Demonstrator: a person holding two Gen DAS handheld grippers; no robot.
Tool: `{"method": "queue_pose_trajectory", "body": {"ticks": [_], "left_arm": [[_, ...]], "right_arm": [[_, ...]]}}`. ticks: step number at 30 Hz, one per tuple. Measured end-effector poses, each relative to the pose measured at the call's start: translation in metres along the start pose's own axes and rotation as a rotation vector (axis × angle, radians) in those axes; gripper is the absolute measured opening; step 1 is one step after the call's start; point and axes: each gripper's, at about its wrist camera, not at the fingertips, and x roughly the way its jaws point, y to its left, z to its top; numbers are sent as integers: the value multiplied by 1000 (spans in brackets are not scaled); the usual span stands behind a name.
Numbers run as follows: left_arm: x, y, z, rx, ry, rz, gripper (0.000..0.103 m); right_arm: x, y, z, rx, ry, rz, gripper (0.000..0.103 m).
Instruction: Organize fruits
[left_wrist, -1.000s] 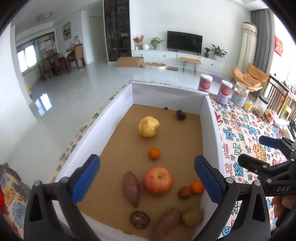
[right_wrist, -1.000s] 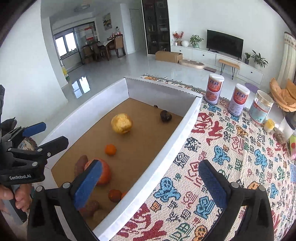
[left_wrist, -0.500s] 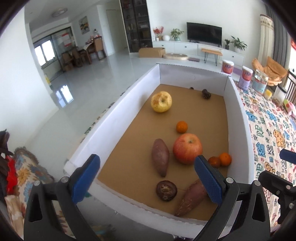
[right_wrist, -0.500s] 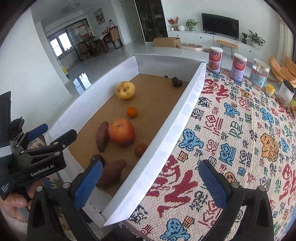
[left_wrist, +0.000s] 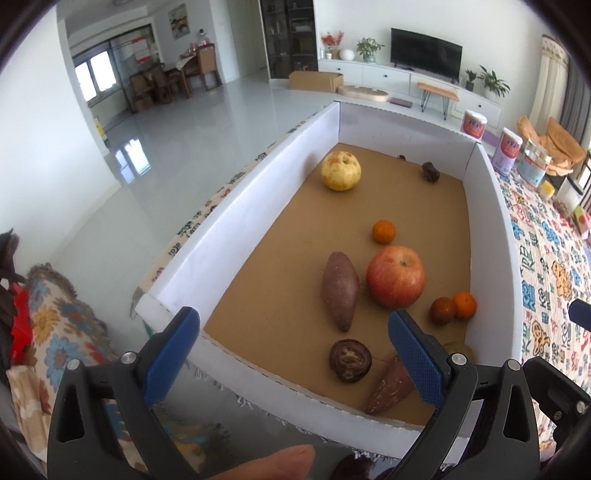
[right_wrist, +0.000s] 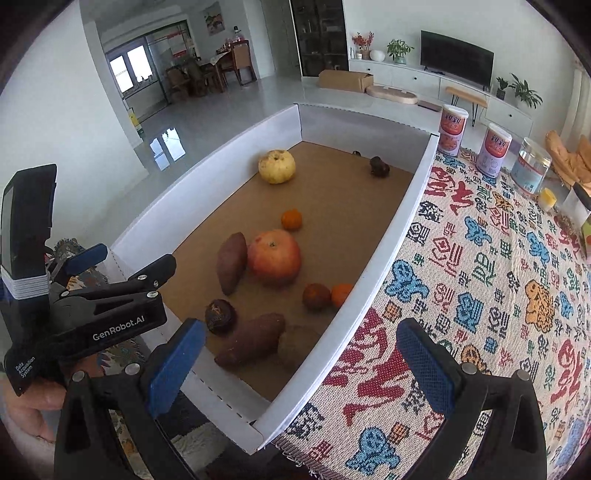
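Observation:
A white-walled box with a brown floor holds a red apple, a yellow apple, small oranges, two sweet potatoes, a dark round fruit and a small dark item. The same box and red apple show in the right wrist view. My left gripper is open and empty, over the box's near wall; it also shows in the right wrist view. My right gripper is open and empty, above the box's near right corner.
A patterned cloth covers the table right of the box. Two cans and a glass jar stand at its far end. A flowered cloth lies left of the box. The floor drops away to the left.
Both grippers have pulled back and up from the box, so its near wall and more fruit have come into view. Both stay open and empty.

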Motion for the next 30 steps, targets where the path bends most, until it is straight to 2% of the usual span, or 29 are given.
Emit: {"method": "queue_pose_trajectory", "body": {"ticks": [13, 20, 22, 26, 30], "left_arm": [[0, 16, 5, -18, 28, -18, 102], [-14, 18, 18, 42, 22, -53, 102], [-17, 22, 20, 36, 26, -73, 102], [-17, 26, 18, 15, 25, -66, 102], [-11, 29, 15, -16, 47, -78, 102]], "right_arm": [[4, 4, 11, 19, 23, -21, 103], [8, 5, 17, 33, 40, -57, 103], [7, 5, 19, 39, 42, -70, 103], [4, 6, 20, 31, 47, -122, 103], [-1, 10, 20, 32, 51, -134, 103]]}}
